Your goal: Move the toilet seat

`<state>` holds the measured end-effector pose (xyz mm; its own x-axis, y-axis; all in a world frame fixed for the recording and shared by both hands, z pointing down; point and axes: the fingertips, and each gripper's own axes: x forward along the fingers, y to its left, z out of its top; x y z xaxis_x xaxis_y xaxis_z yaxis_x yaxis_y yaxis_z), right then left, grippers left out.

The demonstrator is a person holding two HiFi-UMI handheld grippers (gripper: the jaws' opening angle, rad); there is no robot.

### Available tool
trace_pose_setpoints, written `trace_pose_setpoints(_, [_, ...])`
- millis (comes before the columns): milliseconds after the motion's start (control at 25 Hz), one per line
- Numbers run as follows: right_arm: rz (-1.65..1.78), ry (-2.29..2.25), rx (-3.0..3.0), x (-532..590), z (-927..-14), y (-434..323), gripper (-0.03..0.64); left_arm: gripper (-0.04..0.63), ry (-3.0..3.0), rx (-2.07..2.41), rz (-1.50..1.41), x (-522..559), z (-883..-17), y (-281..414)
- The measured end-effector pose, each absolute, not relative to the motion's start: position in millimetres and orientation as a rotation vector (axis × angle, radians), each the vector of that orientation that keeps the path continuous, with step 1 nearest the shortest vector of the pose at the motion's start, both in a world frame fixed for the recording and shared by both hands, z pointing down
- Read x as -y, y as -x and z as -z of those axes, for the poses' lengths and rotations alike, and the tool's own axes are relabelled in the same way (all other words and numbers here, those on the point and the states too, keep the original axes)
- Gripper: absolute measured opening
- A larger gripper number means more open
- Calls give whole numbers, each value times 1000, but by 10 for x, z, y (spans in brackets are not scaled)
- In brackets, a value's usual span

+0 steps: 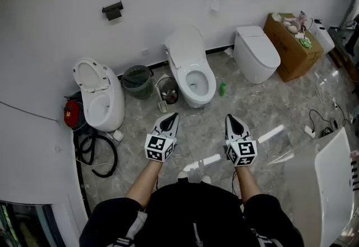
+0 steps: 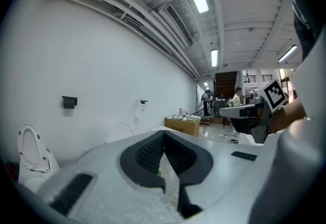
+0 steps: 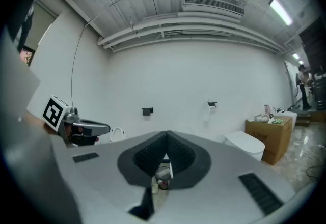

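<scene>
a person stood on a grey marbled floor (image 1: 263, 111) facing a white wall, with three white toilets lined along it. both arms reached forward, each hand carrying a set of tongs topped with a black-and-white marker cube. the left tongs (image 1: 170, 118) were clenched tight with nothing between the dark ribbed pads, and the right tongs (image 1: 231, 119) were clenched and empty as well. both hovered in the air side by side, pointing toward the middle toilet (image 1: 189, 97), well apart from it. that toilet had its lid (image 1: 185, 45) raised against the wall, and the toilet seat (image 1: 209, 80) appeared to lie down as a ring around the open bowl, though the seat and the rim were hard to tell apart. the left toilet (image 1: 109, 111) also had its cover tipped up, while the right toilet (image 1: 257, 55) was closed. between the left and middle toilets stood a green mesh wastebasket (image 1: 137, 81) and, just beside it, a smaller bin (image 1: 168, 90). a small green bottle (image 1: 222, 89) stood on the floor just right of the middle toilet. a cardboard box (image 1: 294, 49) sat by the wall beyond the right toilet, and a black hose (image 1: 98, 153) lay coiled near the left one.
</scene>
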<state>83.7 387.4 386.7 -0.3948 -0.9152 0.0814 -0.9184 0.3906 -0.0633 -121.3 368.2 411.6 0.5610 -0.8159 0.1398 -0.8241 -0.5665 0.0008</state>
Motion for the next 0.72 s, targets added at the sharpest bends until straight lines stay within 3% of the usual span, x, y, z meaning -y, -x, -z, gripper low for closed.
trace_pose_setpoints(720, [-214,-1672,2646,-4112,-3878,-1327,3,5,-2687,1461,-212,-3869,-4135,632])
